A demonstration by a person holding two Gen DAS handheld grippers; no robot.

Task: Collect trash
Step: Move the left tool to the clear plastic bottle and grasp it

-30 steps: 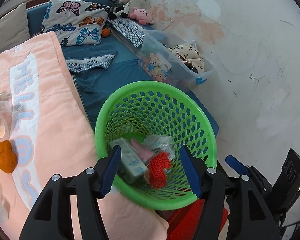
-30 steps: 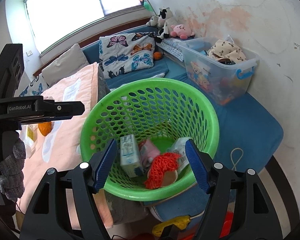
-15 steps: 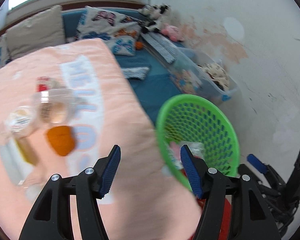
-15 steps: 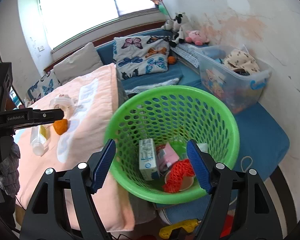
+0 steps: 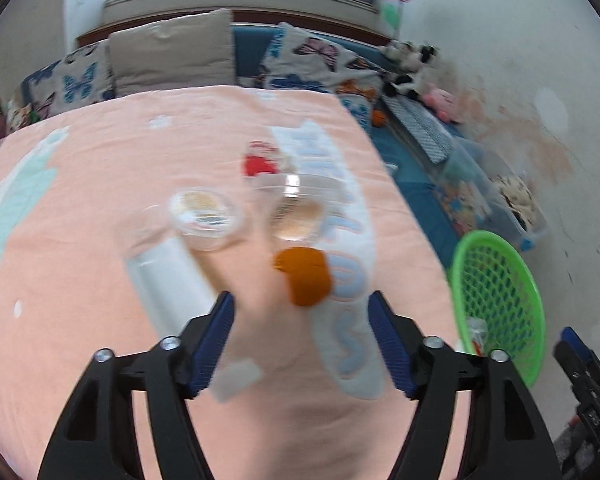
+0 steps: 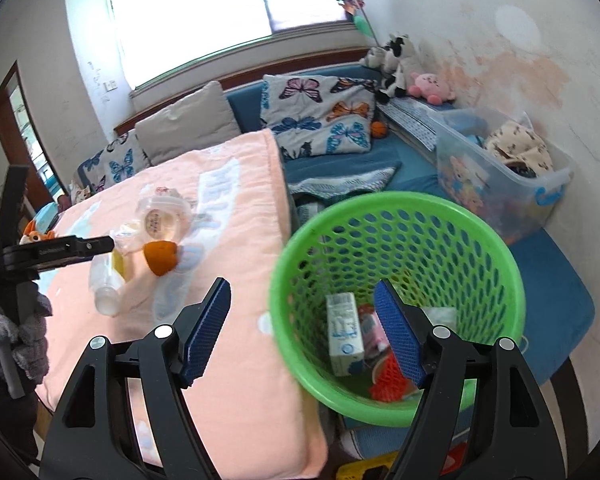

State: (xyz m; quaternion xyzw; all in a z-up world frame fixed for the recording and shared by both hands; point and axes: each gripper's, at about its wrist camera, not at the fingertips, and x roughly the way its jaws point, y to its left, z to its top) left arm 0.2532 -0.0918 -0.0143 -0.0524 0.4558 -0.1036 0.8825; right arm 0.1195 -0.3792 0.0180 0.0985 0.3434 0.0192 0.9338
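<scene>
Two hand-held black grippers with blue ribbed pads work over a peach-pink blanket [image 5: 100, 208] printed with pale letters. The left gripper [image 5: 300, 338] has just been widening its jaws; they stand wide with nothing between them, above the remaining trash. The right gripper [image 6: 306, 330] is also wide and empty, poised over the blanket edge and the rim of the round green perforated plastic basket [image 6: 396, 216], which stands just beside the blanket.

On the blanket I count one orange peel-like scrap [image 5: 304, 276], one clear plastic bottle [image 5: 168, 280] lying on its side, two shallow clear plastic cups [image 5: 204, 218], and one small red-and-white wrapper [image 5: 260, 162]. The left view is blurred, so details are uncertain. In the basket I count one white carton [image 6: 344, 334], one pink packet [image 6: 370, 330], one piece of red netting [image 6: 388, 378]; more may be hidden.

Risks, as I judge them: the smooth bottle could roll or slip from the pads, the thin cups could crumple, and a pinch could catch blanket fabric.
</scene>
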